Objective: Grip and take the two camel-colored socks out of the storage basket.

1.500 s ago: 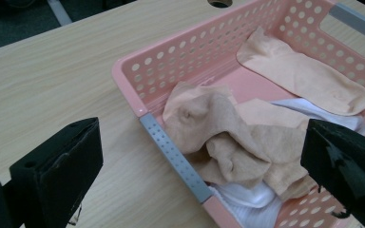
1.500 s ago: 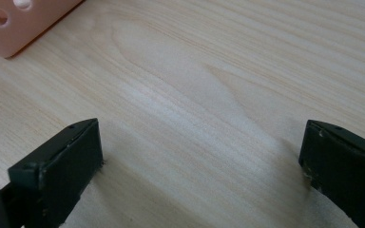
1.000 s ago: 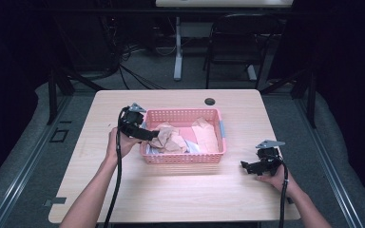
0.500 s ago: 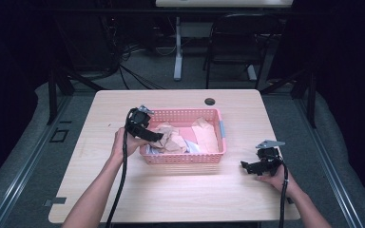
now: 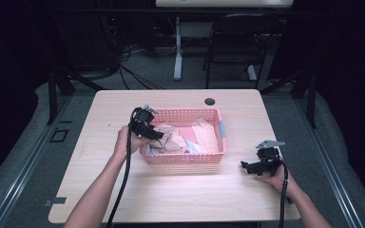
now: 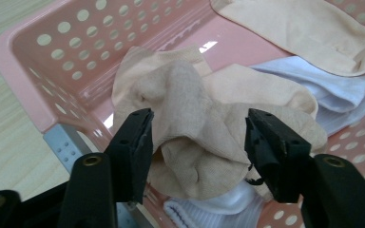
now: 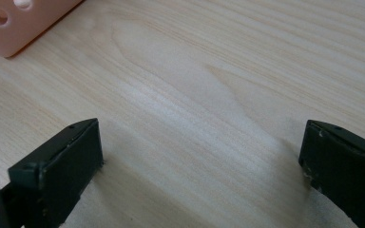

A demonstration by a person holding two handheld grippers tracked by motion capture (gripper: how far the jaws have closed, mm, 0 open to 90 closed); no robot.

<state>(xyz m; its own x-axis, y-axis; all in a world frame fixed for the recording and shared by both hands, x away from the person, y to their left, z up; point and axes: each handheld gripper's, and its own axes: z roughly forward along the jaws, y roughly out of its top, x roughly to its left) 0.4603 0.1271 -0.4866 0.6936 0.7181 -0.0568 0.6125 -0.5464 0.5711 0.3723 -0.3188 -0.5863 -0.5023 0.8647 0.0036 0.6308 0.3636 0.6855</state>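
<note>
A pink perforated basket (image 5: 180, 158) sits mid-table and holds a heap of socks. My left gripper (image 5: 154, 134) reaches over the basket's left rim (image 6: 24, 71), jaws open on either side of a crumpled beige sock (image 6: 190, 128) (image 5: 168, 137) without closing on it. White socks (image 6: 332, 95) and another beige sock (image 6: 304, 28) lie deeper in the basket. My right gripper (image 5: 247, 166) rests low on the bare table to the right of the basket, open, with only wood grain (image 7: 199, 118) between its jaws. The basket's corner (image 7: 19, 23) shows at the top left of the right gripper view.
A small black round hole cover (image 5: 210, 101) sits near the table's far edge. Beyond the table stand a dark chair (image 5: 237, 42) and a white desk leg (image 5: 177, 47) among floor cables. Bare tabletop (image 5: 180, 194) stretches in front of the basket.
My left gripper has moved right and down from the basket's left corner into the basket, over the beige sock. The right gripper has stayed put.
</note>
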